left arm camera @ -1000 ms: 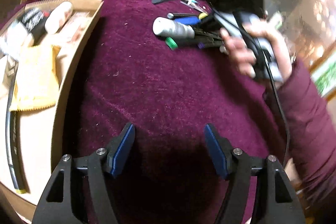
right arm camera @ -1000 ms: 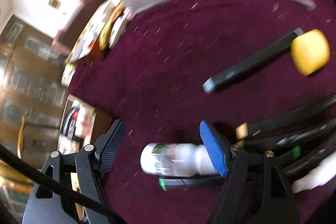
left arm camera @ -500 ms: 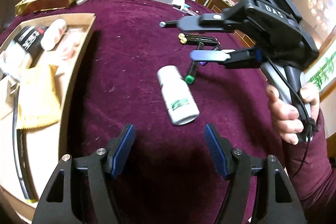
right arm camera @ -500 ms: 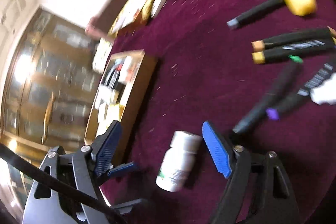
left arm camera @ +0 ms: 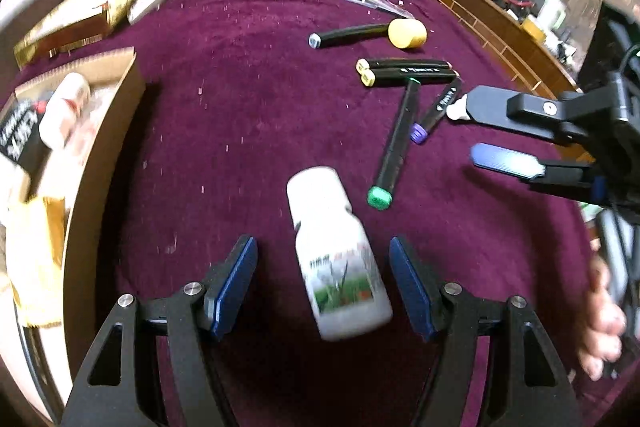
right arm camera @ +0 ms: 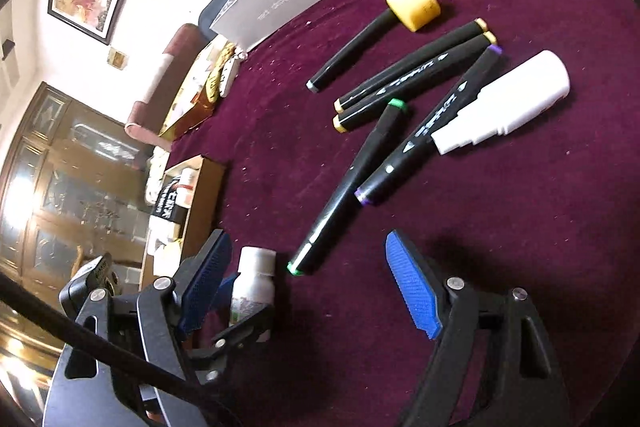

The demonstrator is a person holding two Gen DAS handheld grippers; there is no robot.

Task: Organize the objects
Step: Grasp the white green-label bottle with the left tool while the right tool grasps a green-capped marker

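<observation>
lying white plastic bottle (left arm camera: 340,259), plush maroon cloth (left arm camera: 248,107)

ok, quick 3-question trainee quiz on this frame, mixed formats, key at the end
1. True or false: the left gripper is clamped on the white bottle.
2. Which cap colour is on the marker lying nearest the bottle? A red, B green, C orange.
3. Fill in: the cardboard box sits at the ____ edge of the left wrist view.

Key: 1 false, the bottle lies between open jaws with gaps on both sides. 2 B. 3 left.
</observation>
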